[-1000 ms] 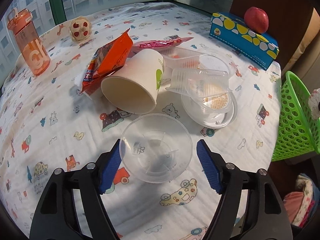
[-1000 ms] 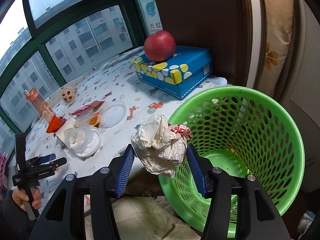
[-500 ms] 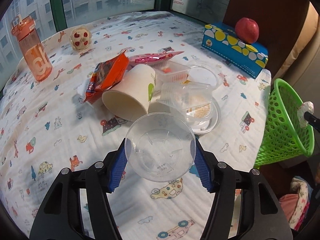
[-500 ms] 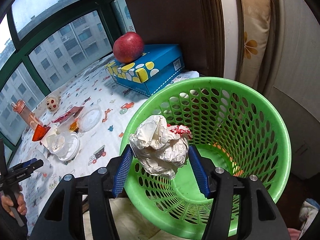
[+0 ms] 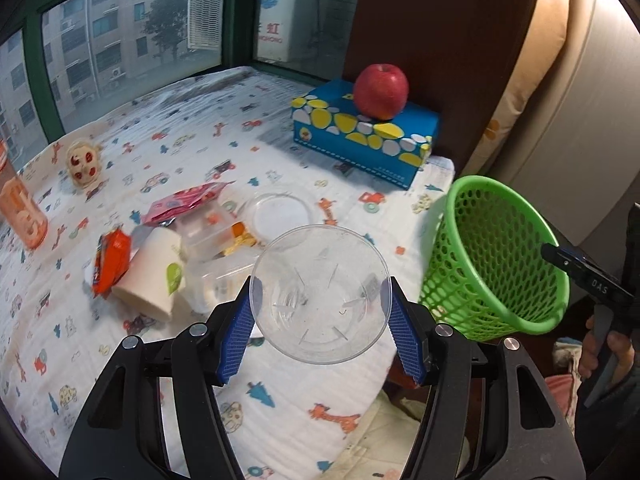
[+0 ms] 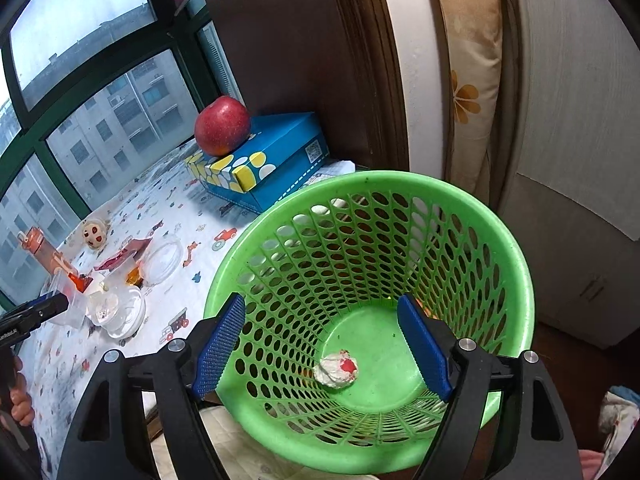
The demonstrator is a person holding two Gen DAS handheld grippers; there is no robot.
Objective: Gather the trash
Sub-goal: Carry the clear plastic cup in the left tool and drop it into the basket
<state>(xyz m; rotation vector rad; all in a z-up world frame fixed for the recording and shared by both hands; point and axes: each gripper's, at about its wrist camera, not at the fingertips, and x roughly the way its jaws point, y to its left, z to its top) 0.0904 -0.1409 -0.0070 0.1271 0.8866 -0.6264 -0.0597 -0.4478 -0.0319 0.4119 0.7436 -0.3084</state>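
The crumpled paper (image 6: 337,369) lies in my green basket (image 6: 508,248) below my just-opened, empty right gripper (image 6: 322,346), while my left gripper (image 5: 320,332) clamps a clear bowl (image 5: 320,296).

A round, see-through plastic bowl (image 5: 320,298) is up off the table, pinched on its two sides, with its open top facing the left wrist camera. A tall green plastic basket full of holes (image 6: 372,312) stands past the table edge, at about 3 o'clock from the bowl. A small scrunched white paper ball with a red spot (image 6: 336,368) lies on the basket's floor. More trash sits in a heap on the table, at about 10 o'clock from the bowl: a white paper cup (image 5: 154,276) on its side, an orange snack wrapper (image 5: 112,266), a pink shiny wrapper (image 5: 184,204), clear plastic boxes (image 5: 208,232) and a clear round lid (image 5: 280,216).
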